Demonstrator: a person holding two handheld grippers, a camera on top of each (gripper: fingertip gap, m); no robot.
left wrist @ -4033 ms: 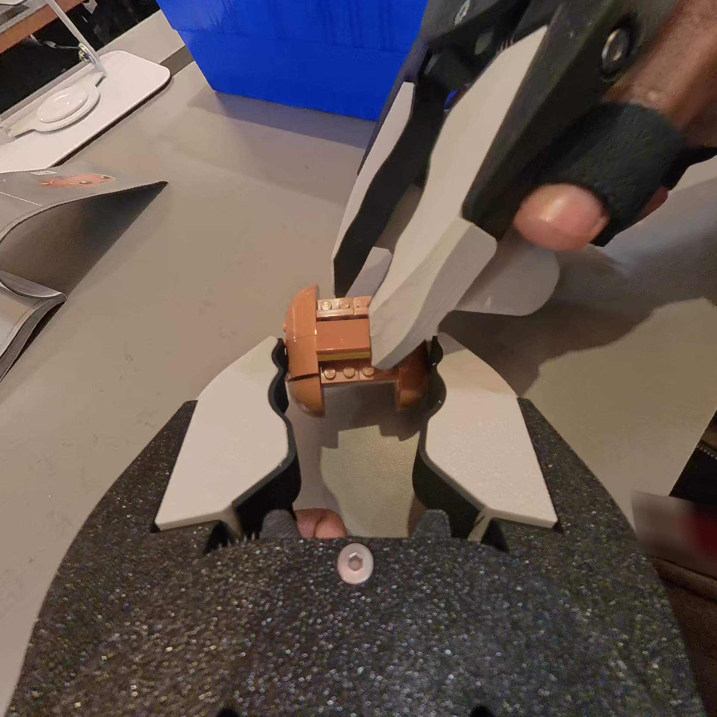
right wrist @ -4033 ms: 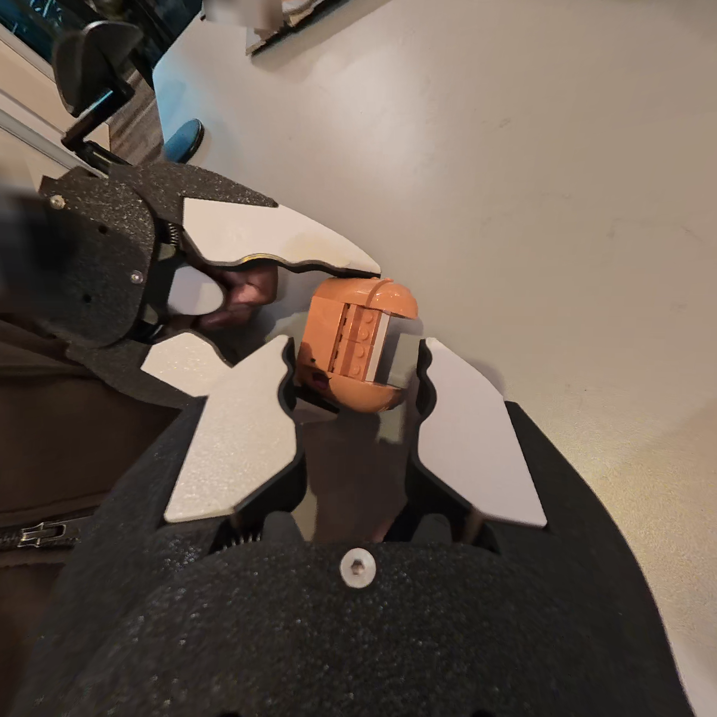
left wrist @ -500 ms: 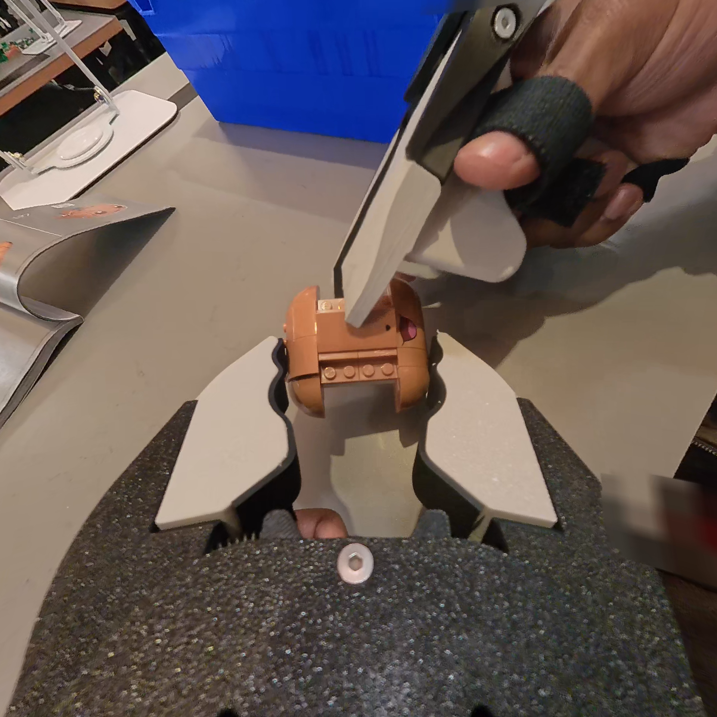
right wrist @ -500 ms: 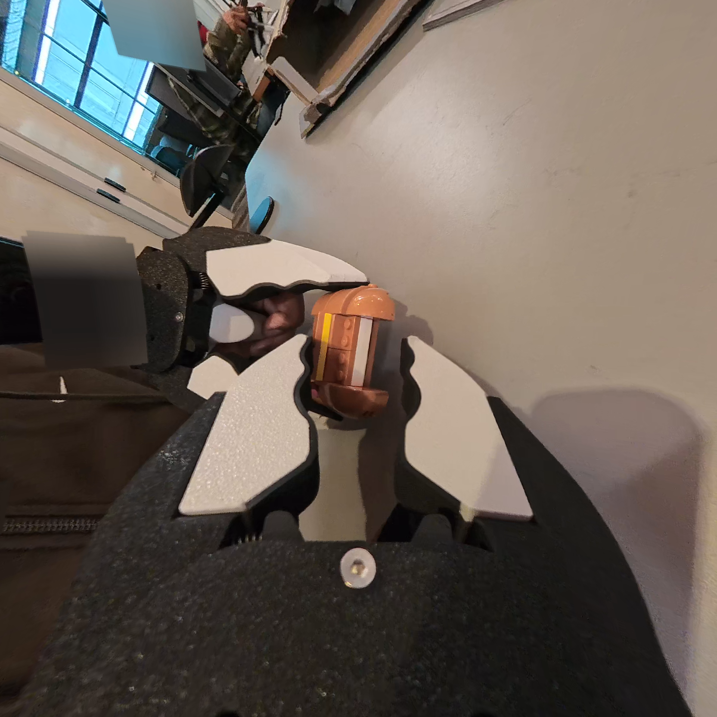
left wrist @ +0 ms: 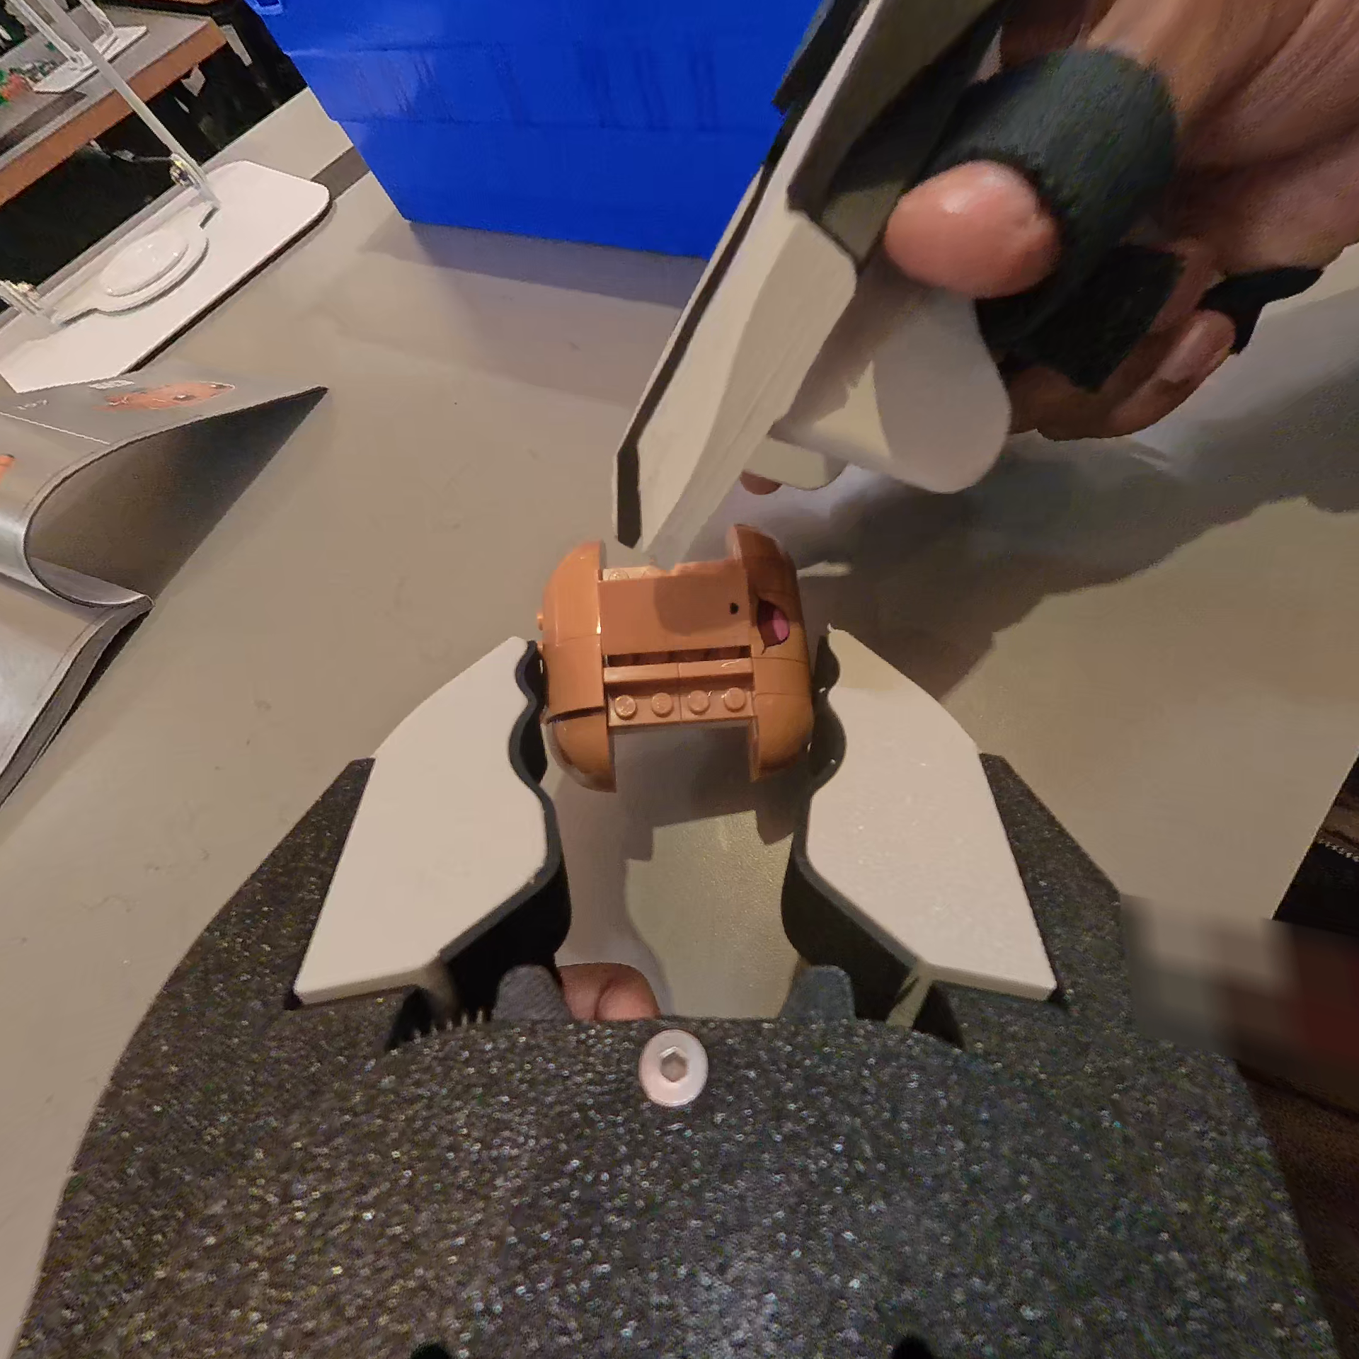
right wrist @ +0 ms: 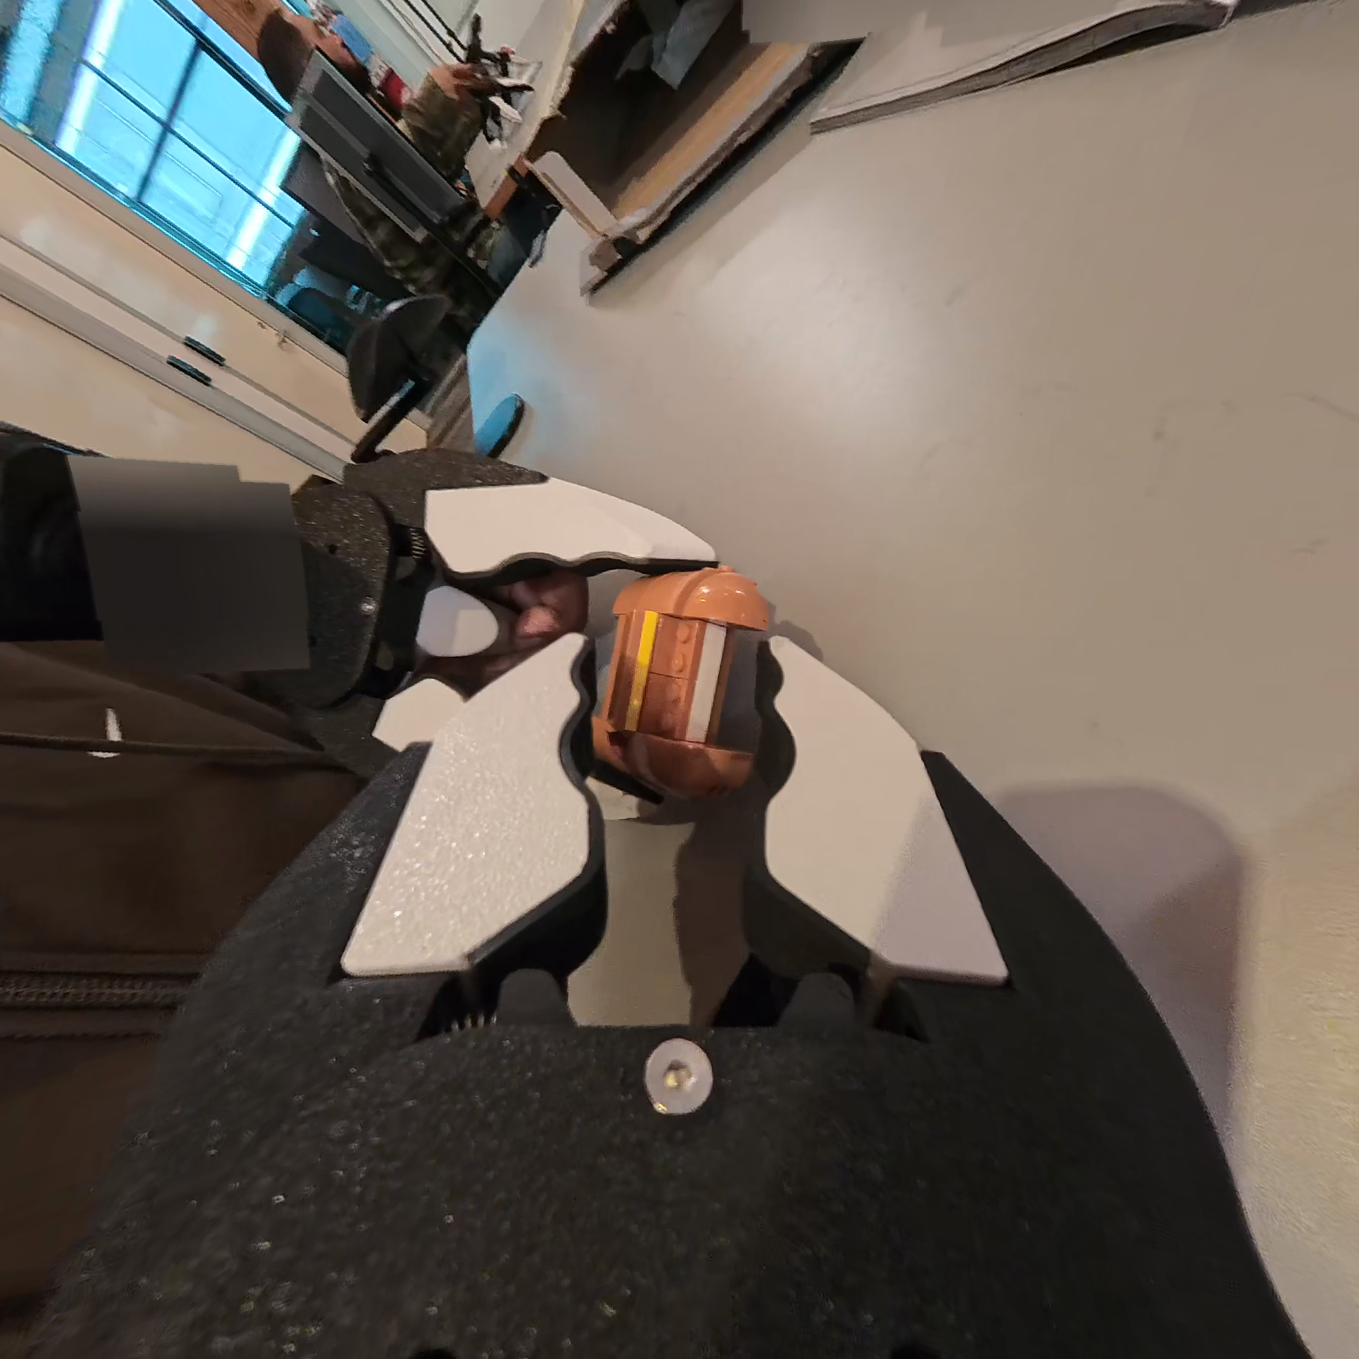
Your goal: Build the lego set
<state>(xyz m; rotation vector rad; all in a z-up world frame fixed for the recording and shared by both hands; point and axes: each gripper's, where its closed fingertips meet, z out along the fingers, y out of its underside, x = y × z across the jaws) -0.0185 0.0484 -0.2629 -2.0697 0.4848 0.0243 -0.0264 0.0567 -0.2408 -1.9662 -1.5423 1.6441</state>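
Right gripper [left wrist: 647, 515] higher above model [left wrist: 673, 662]

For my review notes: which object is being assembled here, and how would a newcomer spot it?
Start from the grey table in front of the blue bin. Above it, the left hand-held gripper clamps a small tan lego build. It is the only rounded brick piece there, with a stud row on its near edge, unlike the flat open booklet at left.

Left tool [left wrist: 676, 687] clamps the tan brick model [left wrist: 673, 662] between both fingers; right tool [left wrist: 640, 540] descends from two o'clock, fingers parted around the model's top, a hand [left wrist: 1147, 220] squeezing its trigger.
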